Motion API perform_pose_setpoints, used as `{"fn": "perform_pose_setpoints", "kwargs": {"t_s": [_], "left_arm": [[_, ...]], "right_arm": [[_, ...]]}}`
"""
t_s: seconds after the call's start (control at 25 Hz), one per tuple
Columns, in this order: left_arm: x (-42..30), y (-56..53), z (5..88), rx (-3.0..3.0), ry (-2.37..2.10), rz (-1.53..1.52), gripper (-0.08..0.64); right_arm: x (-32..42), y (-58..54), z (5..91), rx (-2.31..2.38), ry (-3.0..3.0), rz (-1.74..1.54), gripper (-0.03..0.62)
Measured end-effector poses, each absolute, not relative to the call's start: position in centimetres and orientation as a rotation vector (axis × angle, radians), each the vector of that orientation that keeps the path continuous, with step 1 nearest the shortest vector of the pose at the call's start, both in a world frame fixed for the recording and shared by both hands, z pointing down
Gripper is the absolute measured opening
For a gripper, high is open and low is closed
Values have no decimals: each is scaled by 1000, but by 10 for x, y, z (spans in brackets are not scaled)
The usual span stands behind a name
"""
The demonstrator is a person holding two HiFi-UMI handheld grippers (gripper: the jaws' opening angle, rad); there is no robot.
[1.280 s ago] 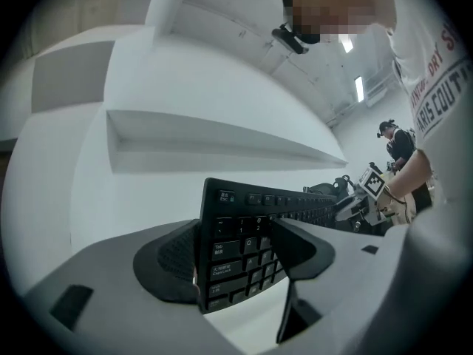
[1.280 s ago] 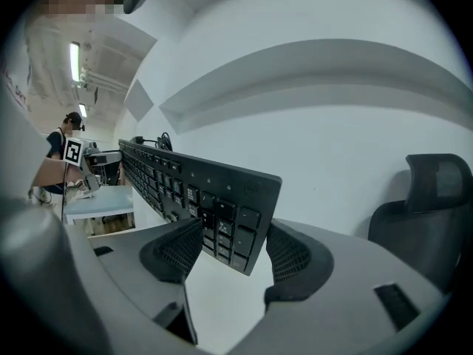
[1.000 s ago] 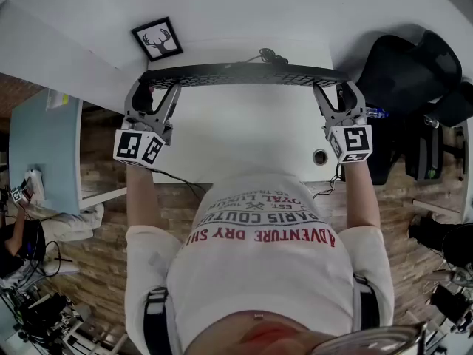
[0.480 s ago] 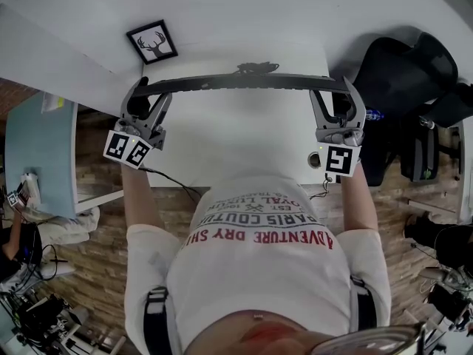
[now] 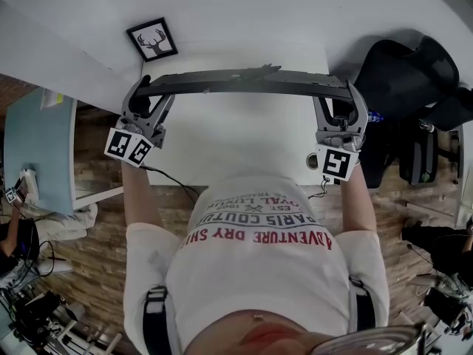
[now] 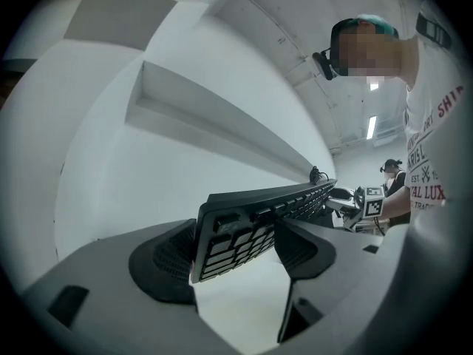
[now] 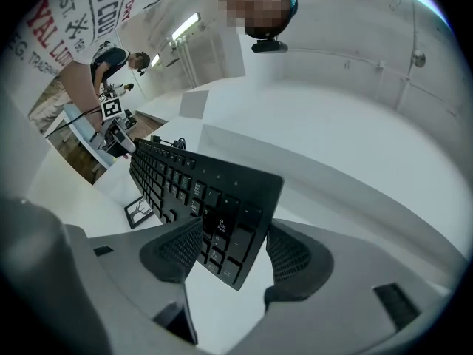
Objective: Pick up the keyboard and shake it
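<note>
Left gripper, right gripper jaws clamp keyboard ends; shirt reads "ADVENTURE DRY".

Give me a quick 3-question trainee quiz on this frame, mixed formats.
1. What are the left gripper and the right gripper both shut on?
2. The framed deer picture is nearest which part of the keyboard? A) the left gripper's end B) the right gripper's end C) the middle
3. True or false: the keyboard is held up clear of the desk.
Key: 1. The keyboard, one end each. 2. A. 3. True.
</note>
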State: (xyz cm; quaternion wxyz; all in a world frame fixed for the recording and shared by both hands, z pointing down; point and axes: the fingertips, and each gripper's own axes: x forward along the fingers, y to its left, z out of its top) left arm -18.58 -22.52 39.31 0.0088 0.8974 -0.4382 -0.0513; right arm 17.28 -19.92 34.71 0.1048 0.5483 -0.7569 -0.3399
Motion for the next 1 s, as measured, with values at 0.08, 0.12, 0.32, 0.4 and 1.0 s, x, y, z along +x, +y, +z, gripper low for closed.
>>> {"fn": "perform_pose_setpoints", "kwargs": {"t_s": [0.08, 0.12, 0.32, 0.4, 1.0], "left_arm": [[-187, -224, 391, 2802, -1389, -160, 325], [-188, -222, 390, 2798, -1401, -163, 325], [-194, -217, 384, 2759, -1477, -151, 325], [-193, -215, 386, 2747, -1500, -127, 325], [-186, -187, 414, 2682, -1572, 50, 325]], "right_arm": [[172, -200, 349, 1622, -2269, -962, 278], [171, -200, 348, 1631, -2308, -927, 278], [160, -201, 347, 1556, -2514, -716, 278], [161, -203, 361, 1510, -2524, -607, 278], [174, -202, 429, 1470, -2526, -93, 278]]}}
